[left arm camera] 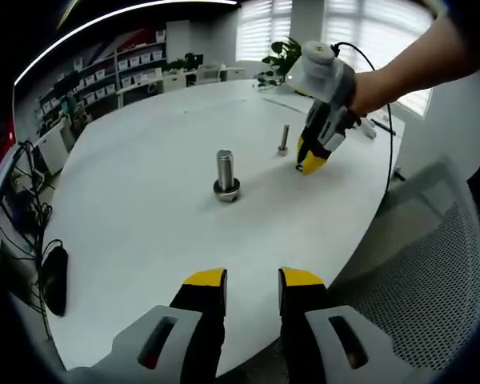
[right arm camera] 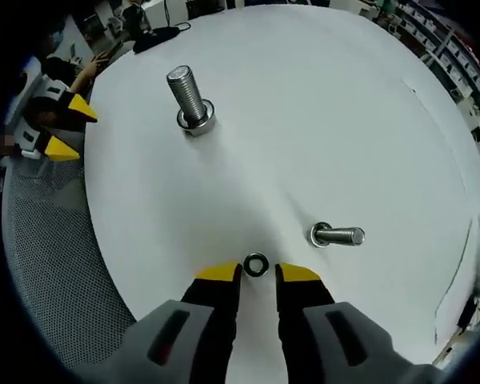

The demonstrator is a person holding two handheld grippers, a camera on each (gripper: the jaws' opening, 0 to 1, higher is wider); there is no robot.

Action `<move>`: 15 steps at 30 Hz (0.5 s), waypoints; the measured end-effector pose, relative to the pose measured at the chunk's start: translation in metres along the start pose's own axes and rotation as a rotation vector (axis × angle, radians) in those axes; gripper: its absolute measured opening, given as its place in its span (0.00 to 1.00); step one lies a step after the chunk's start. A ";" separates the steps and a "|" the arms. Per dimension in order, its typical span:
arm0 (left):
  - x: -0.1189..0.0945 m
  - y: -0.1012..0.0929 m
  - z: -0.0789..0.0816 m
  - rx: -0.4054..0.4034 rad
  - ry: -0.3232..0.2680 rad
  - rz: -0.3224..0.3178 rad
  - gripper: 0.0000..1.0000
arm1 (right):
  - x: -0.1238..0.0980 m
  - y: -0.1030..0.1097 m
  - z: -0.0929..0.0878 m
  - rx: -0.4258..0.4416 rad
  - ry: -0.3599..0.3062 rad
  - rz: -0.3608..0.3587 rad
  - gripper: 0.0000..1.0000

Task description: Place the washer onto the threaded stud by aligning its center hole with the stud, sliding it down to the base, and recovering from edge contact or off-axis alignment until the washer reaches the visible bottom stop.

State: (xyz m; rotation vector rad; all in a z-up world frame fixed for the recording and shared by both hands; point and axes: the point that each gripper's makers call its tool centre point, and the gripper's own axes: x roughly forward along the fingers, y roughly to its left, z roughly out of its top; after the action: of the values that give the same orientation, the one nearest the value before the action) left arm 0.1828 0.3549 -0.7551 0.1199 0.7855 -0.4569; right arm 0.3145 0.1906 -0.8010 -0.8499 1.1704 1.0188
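Observation:
A small dark washer [right arm camera: 256, 265] lies flat on the white table [right arm camera: 320, 120], between the yellow tips of my right gripper [right arm camera: 258, 273], which is open around it and low over the table. A thin threaded stud [right arm camera: 336, 235] stands just to its right. A thicker stud [right arm camera: 190, 98] with a collar at its base stands farther off. In the left gripper view the thick stud [left arm camera: 226, 172] is at centre, the thin stud [left arm camera: 284, 138] behind it, and the right gripper [left arm camera: 312, 162], held by a hand, touches down beside the thin one. My left gripper [left arm camera: 252, 280] is open and holds nothing, near the table's edge.
A grey mesh chair [left arm camera: 432, 280] stands by the table on the right. A black object [left arm camera: 54, 276] and cables lie at the table's left edge. A cable [left arm camera: 388, 120] trails from the right gripper. Shelves and a plant stand at the back.

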 end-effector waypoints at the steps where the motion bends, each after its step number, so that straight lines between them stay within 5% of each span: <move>1: 0.000 0.000 0.000 -0.001 0.000 0.000 0.24 | 0.000 0.001 0.000 -0.025 0.022 0.003 0.19; 6: 0.000 0.000 0.000 0.001 0.003 -0.001 0.24 | 0.002 0.004 0.002 -0.135 0.087 0.007 0.16; 15: 0.000 0.000 -0.001 0.000 0.006 -0.001 0.24 | 0.002 0.002 0.001 -0.089 0.097 0.009 0.16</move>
State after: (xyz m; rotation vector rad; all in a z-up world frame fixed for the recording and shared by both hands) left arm 0.1822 0.3550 -0.7561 0.1207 0.7911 -0.4573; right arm 0.3127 0.1923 -0.8026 -0.9741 1.2185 1.0528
